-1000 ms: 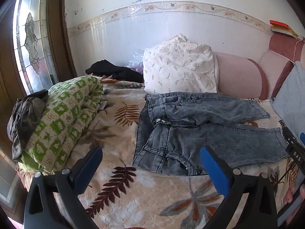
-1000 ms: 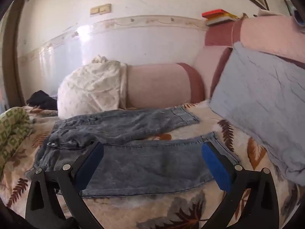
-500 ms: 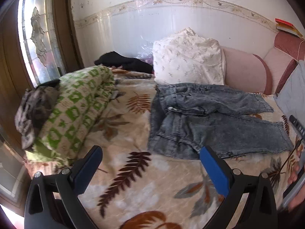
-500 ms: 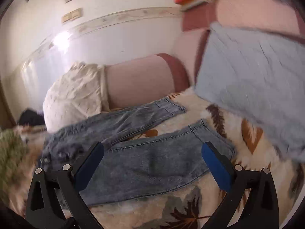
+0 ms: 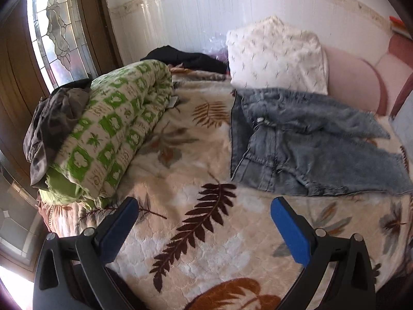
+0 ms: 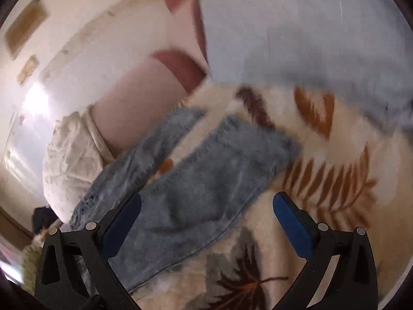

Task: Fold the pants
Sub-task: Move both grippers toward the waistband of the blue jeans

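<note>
Grey-blue jeans (image 5: 304, 144) lie spread flat on a leaf-patterned blanket (image 5: 196, 235), waist to the left, legs to the right. In the left wrist view my left gripper (image 5: 204, 222) is open and empty, above bare blanket, short of the waistband. In the blurred, tilted right wrist view the two jean legs (image 6: 206, 188) run up to their hems. My right gripper (image 6: 206, 217) is open and empty, just above the lower part of the near leg.
A rolled green-and-white quilt (image 5: 111, 139) with a grey garment (image 5: 51, 126) lies at the left. A white pillow (image 5: 278, 56), black clothing (image 5: 185, 58) and a pink headboard (image 5: 358, 77) stand behind. A pale blue cushion (image 6: 309, 31) lies right of the hems.
My left gripper has pulled back and swung left, away from the waistband. My right gripper has moved toward the leg hems and tilted. Both stay open.
</note>
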